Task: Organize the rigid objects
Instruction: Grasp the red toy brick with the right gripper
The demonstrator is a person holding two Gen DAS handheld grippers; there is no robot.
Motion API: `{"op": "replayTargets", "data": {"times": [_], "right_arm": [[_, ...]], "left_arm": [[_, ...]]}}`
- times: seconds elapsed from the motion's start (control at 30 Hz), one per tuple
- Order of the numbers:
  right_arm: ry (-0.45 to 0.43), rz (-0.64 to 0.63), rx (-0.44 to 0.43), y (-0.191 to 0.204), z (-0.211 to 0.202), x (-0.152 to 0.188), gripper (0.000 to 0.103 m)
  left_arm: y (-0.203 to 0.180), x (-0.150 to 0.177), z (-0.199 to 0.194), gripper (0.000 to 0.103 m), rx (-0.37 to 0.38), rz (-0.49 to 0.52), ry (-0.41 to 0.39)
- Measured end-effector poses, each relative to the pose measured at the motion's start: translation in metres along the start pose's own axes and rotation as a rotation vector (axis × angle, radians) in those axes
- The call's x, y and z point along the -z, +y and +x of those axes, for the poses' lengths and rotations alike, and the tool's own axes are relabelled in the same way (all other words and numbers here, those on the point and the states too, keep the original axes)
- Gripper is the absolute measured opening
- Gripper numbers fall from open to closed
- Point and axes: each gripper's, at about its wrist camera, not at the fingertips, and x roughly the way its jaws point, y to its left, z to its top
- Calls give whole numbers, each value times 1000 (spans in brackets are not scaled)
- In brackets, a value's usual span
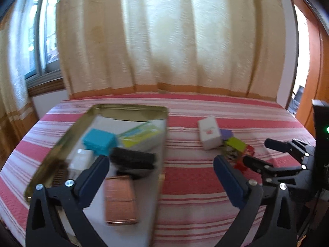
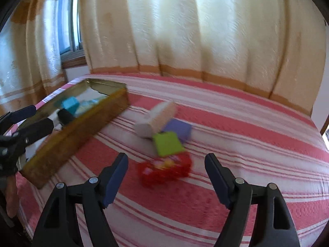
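A gold metal tin lies on the striped bed and holds a teal box, a black object, a copper-coloured box, a yellow-green packet and a white cube. My left gripper is open over the tin's near right side. Right of the tin lie a white box, a purple block, a green box and a red item. My right gripper is open just before the red item.
The bed has a red and white striped cover. Cream curtains hang behind it and a window is at the left. A wooden door or cabinet stands at the right.
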Motion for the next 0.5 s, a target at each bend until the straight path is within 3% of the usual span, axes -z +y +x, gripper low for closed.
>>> {"op": "replayTargets", "data": {"times": [0.2, 0.43, 0.5], "right_arm": [[77, -1, -71, -3, 17, 2, 79], [160, -5, -97, -1, 39, -1, 79], [179, 26, -107, -7, 44, -1, 69]], "left_arm": [[-21, -3, 19, 103, -2, 17, 33], [-23, -4, 26, 103, -8, 4, 49], [-25, -5, 29, 103, -6, 9, 53]]}}
